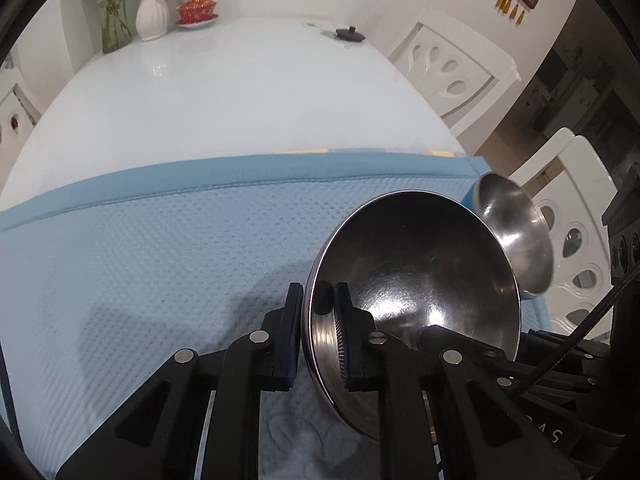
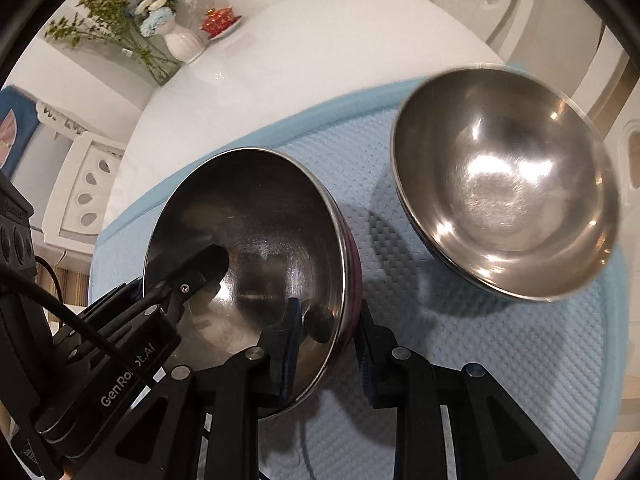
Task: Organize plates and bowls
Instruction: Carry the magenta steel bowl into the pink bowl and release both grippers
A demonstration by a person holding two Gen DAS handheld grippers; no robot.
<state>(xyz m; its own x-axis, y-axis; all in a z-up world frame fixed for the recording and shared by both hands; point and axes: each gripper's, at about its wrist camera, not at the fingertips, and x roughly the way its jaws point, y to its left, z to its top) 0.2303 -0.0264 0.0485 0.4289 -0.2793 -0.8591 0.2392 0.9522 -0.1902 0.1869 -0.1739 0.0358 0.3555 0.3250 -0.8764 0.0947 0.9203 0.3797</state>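
A steel bowl with a purple outside [image 1: 420, 264] [image 2: 256, 240] is tilted above the blue mat. My left gripper [image 1: 318, 292] is shut on its left rim, one finger inside and one outside. My right gripper [image 2: 328, 312] straddles the same bowl's right rim, with its jaws set wider than the rim. The left gripper's fingertip [image 2: 208, 260] shows inside the bowl in the right wrist view. A second steel bowl [image 2: 508, 184] [image 1: 516, 228] sits on the mat to the right, blurred.
The blue waffle mat [image 1: 160, 248] [image 2: 520, 352] covers the near end of a white table [image 1: 240, 92]. At the far end stand a white vase with flowers [image 1: 151, 8], a red lidded cup [image 1: 197, 10] and a black lid [image 1: 349, 34]. White chairs [image 1: 452, 68] stand alongside.
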